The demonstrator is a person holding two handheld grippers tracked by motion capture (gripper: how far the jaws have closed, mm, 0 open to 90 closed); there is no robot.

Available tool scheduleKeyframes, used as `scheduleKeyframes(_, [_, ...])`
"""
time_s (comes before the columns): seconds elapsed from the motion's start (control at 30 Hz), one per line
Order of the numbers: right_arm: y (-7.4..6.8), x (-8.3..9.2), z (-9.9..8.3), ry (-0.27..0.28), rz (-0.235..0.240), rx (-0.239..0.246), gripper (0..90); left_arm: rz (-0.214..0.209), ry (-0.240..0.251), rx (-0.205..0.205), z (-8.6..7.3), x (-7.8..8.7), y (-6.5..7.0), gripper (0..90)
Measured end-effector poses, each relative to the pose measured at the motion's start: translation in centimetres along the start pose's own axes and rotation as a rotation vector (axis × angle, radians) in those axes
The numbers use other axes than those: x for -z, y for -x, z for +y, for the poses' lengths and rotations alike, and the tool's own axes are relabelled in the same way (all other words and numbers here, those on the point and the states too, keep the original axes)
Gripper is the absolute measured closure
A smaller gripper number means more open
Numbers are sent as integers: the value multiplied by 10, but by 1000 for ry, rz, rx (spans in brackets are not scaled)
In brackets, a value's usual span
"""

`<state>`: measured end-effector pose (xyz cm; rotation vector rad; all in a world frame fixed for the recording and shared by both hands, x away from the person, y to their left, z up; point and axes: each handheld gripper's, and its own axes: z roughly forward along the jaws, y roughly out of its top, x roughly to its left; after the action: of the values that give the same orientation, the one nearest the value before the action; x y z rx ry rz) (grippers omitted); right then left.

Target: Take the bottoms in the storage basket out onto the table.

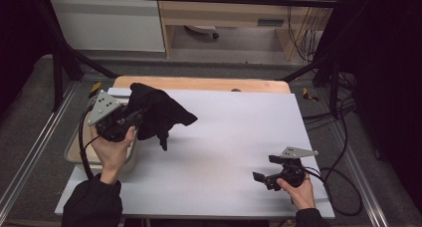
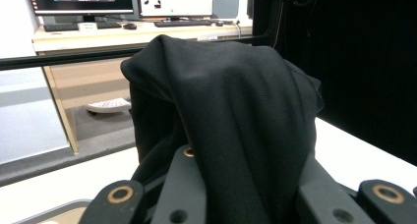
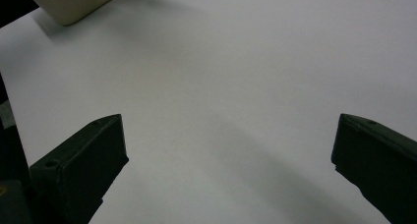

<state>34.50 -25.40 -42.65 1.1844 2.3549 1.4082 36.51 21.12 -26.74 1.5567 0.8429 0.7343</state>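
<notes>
Left tool (image 1: 130,118) was pinching a black cloth (image 1: 158,112), lifted clear of the desk (image 1: 229,137) near its far-left corner. In the left gripper view the cloth (image 2: 231,126) draped over and between the jaws, bunched at the top and hanging down; the jaws were pressed onto the fabric. In the high view the cloth hung to the right of the left tool, a loose tail pointing down toward the desk surface, just beside a beige bin (image 1: 74,155) at the left edge.

Right tool (image 1: 264,176) rested low at the near-right of the desk, jaws spread wide with nothing between them; the right gripper view showed bare desk (image 3: 236,86) and a corner of the bin (image 3: 74,5).

Key relation: the cloth lay well apart from the right tool, up and to its left. Left hand (image 1: 112,150) was clearly nearer. Judgement: any two-handed spreading would need the right tool to cross toward the hanging tail.
</notes>
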Motion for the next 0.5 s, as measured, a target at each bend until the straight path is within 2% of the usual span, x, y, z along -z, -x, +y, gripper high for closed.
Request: scheduleKeyframes(0.5, [0, 0, 0, 2, 2, 0, 7, -45, -14, -9, -1, -14, 17, 814])
